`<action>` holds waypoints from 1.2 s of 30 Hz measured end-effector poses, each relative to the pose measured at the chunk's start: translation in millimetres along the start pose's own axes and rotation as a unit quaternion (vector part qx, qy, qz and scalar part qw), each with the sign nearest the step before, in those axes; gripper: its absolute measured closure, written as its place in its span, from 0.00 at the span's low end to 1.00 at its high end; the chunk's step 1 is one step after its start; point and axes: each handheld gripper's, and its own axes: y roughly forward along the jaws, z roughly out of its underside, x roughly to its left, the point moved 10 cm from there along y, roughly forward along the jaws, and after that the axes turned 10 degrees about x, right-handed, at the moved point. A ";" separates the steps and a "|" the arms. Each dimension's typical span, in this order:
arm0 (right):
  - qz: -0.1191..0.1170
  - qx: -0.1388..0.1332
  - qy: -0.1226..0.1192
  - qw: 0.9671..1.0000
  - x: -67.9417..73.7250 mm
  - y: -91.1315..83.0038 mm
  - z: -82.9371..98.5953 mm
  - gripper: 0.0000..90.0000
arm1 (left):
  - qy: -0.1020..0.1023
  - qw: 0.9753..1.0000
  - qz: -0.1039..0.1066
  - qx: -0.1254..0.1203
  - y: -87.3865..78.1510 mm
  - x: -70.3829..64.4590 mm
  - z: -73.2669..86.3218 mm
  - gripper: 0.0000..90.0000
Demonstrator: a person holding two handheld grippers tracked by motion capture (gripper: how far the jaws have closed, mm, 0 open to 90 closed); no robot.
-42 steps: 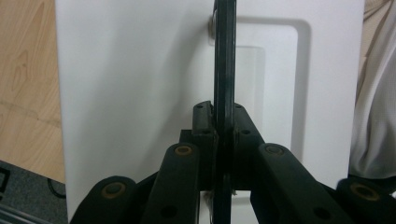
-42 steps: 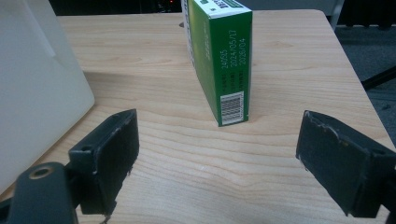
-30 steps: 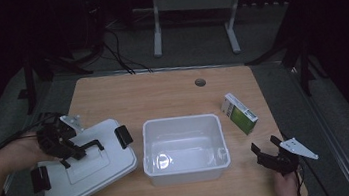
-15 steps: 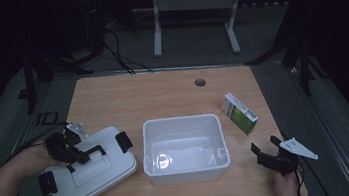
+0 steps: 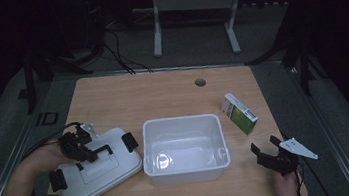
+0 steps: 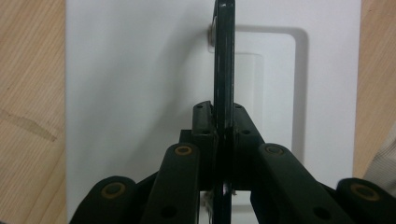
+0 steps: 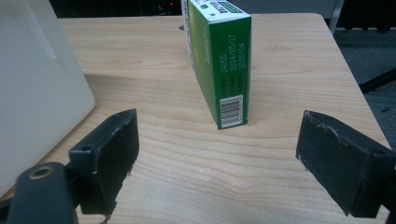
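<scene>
A white lid point(image 5: 98, 170) with black clips lies on the table at the left. Its black handle point(image 6: 223, 70) stands up edge-on between the jaws of my left gripper point(image 6: 223, 126), which is shut on it. From above, the left gripper point(image 5: 75, 145) sits over the lid's far left part. A white open bin point(image 5: 181, 125) stands in the middle, with nothing visible inside. A green and white carton point(image 5: 239, 112) stands to its right. My right gripper point(image 5: 270, 155) rests open near the front right edge, its jaws wide apart and pointing at the carton point(image 7: 219, 60), a short way off.
The bin's wall point(image 7: 37, 93) is close on the left of the right gripper. A round cable hole point(image 5: 200, 82) lies at the table's back. The table's front edge and right edge run close to the right hand.
My left gripper has moved right across the lid to its handle, and the lid has shifted slightly toward the bin. The right gripper has stayed put.
</scene>
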 end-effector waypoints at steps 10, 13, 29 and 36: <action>-0.001 -0.001 0.003 1.000 -0.4 -0.6 -0.4 0.14 | -0.009 1.000 -0.002 0.009 15.8 8.1 -9.3 0.94; -0.001 -0.001 0.002 1.000 -0.2 -0.3 -0.2 0.14 | -0.005 1.000 -0.002 0.010 18.9 8.2 -12.0 0.94; -0.004 0.001 0.006 1.000 0.1 0.1 -0.3 0.14 | -0.004 1.000 -0.006 0.001 27.0 9.8 -17.3 0.93; -0.023 0.008 0.007 1.000 2.0 1.0 0.2 0.14 | -0.032 0.999 -0.016 -0.032 18.4 15.3 -23.6 0.71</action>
